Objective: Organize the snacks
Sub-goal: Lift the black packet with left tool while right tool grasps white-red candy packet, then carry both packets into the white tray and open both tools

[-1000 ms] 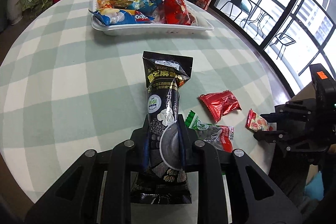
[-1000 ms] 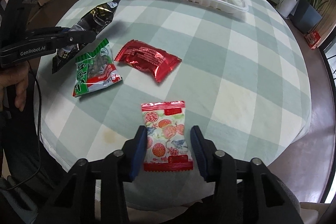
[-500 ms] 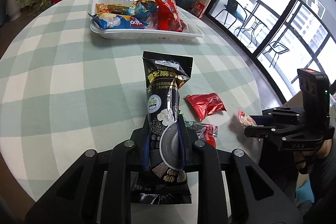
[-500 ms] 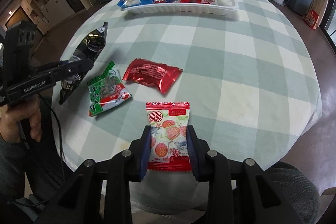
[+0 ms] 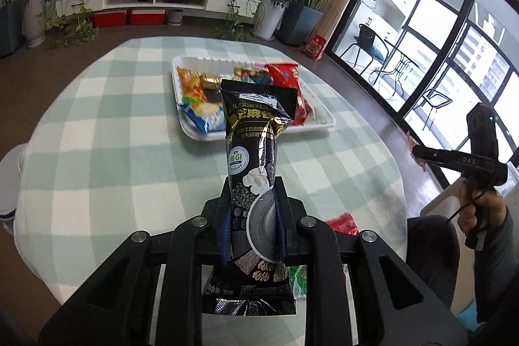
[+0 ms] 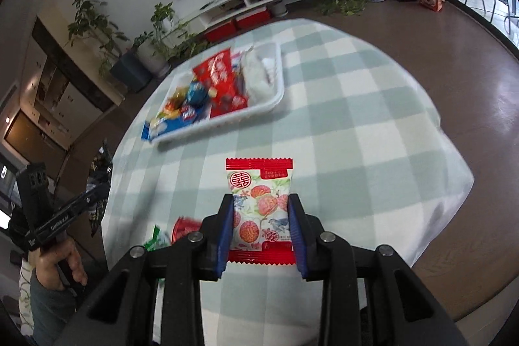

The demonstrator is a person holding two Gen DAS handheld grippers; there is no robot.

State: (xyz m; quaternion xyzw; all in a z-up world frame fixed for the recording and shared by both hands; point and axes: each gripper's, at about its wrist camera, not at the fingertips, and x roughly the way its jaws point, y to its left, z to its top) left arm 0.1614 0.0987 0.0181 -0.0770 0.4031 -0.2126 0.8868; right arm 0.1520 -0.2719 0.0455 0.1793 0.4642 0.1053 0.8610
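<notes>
My left gripper [image 5: 253,200] is shut on a tall black sesame packet [image 5: 256,132] and holds it upright above the checked table. My right gripper [image 6: 261,206] is shut on a small red-and-white candy packet [image 6: 259,200], lifted above the table. A white tray [image 5: 319,122] with several snacks stands at the far side of the table; it also shows in the right wrist view [image 6: 259,111]. A red packet [image 6: 183,227] and a green packet [image 6: 155,240] lie on the table near the front edge, partly hidden by my right gripper.
The round table has a green-and-white checked cloth [image 5: 129,132]. The red packet [image 5: 342,222] and green packet [image 5: 298,279] peek out behind my left gripper. The right gripper [image 5: 454,158] shows at the right edge. Plants and a TV shelf stand behind.
Both grippers have risen from the table with their packets held. The right gripper closed on the candy packet and lifted it. The views now look further toward the tray.
</notes>
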